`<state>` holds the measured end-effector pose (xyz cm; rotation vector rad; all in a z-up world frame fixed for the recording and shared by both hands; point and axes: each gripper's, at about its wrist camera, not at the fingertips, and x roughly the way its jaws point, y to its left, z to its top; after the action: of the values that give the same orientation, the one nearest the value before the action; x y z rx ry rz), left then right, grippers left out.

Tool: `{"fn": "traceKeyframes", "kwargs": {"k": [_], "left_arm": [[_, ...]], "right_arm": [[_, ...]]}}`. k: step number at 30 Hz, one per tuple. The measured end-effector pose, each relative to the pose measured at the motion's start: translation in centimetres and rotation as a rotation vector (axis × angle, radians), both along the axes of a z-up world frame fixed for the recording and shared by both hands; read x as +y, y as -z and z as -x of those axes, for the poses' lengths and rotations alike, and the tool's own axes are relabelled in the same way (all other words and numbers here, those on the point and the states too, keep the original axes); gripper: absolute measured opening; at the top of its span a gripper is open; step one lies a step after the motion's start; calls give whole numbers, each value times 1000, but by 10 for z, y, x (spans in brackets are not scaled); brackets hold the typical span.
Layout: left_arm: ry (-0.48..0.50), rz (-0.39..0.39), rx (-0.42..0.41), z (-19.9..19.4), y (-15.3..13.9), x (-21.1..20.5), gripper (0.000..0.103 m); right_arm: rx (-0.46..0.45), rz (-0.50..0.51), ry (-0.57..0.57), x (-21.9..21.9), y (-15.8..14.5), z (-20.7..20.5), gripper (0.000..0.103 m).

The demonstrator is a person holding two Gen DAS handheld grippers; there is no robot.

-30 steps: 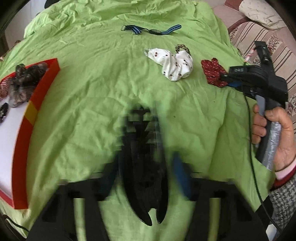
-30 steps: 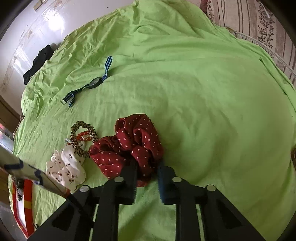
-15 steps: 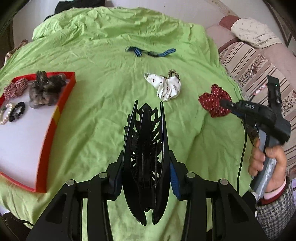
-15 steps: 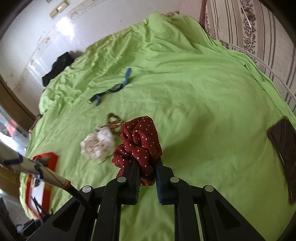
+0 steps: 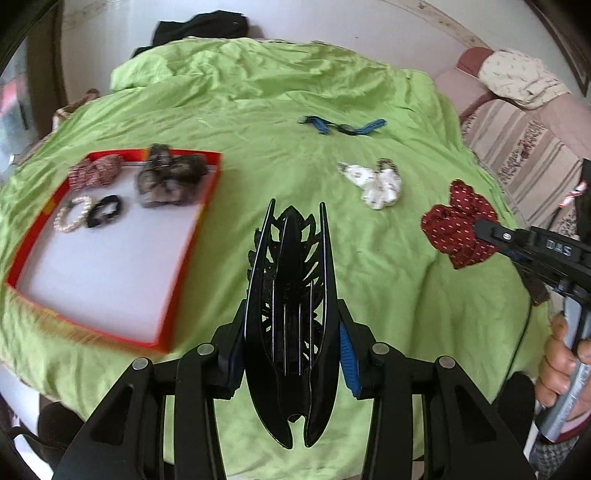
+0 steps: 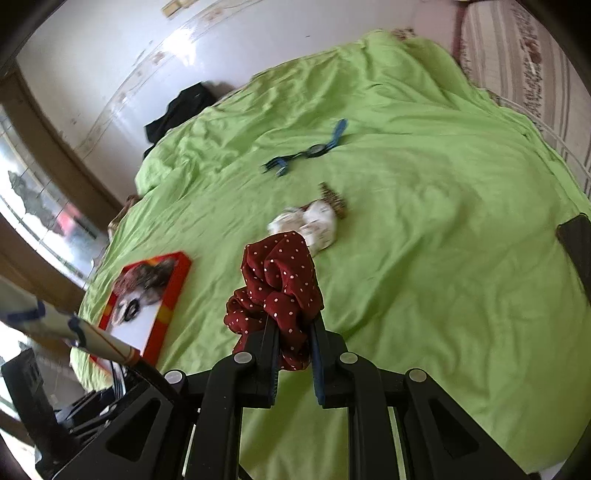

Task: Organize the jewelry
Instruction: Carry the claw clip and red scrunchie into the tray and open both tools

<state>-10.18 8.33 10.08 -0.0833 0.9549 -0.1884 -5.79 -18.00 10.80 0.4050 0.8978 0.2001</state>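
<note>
My left gripper (image 5: 291,332) is shut on a large black claw hair clip (image 5: 291,295), held above the green cover. My right gripper (image 6: 293,332) is shut on a dark red dotted scrunchie (image 6: 280,280), lifted off the bed; that scrunchie (image 5: 458,225) also shows at the right of the left wrist view. A red-rimmed white tray (image 5: 184,254) lies to the left, holding a brown scrunchie (image 5: 170,181), a reddish scrunchie (image 5: 96,173), a pearl bracelet (image 5: 72,218) and a black hair tie (image 5: 105,214). A white patterned scrunchie (image 5: 376,182) and a blue-strapped watch (image 5: 343,127) lie on the cover.
A leopard-print band (image 6: 334,199) sits against the white scrunchie (image 6: 314,225). A dark flat object (image 6: 576,243) lies at the bed's right edge. Black clothing (image 5: 199,27) lies beyond the far edge. A striped sofa (image 5: 524,147) stands to the right. A person's hand (image 5: 561,362) holds the right gripper's handle.
Both grippers have risen and pulled back with their loads. The red scrunchie has left the cover. The tray has come further into view on the left.
</note>
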Motion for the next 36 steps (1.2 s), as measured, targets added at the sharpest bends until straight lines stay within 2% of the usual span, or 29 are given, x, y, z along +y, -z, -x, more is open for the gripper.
{"fn": "traceKeyframes", "kwargs": {"k": [3, 14, 18, 22, 26, 30, 36], "left_arm": [[-41, -15, -14, 4, -4, 24, 41], [-342, 76, 5, 0, -3, 175, 41], [-404, 88, 20, -2, 2, 214, 41], [-411, 93, 44, -15, 5, 241, 41], [-393, 58, 74, -38, 10, 259, 41], [-366, 29, 112, -58, 22, 268, 41], [-351, 31, 148, -74, 35, 278, 41]], "right_arm": [[4, 1, -44, 20, -2, 4, 16], [7, 19, -253, 121, -12, -2, 16], [23, 6, -330, 164, -9, -11, 16], [37, -15, -393, 204, -6, -24, 16], [46, -4, -448, 244, -2, -34, 16], [67, 23, -511, 283, 10, -41, 16], [109, 21, -569, 319, 30, -47, 16]]}}
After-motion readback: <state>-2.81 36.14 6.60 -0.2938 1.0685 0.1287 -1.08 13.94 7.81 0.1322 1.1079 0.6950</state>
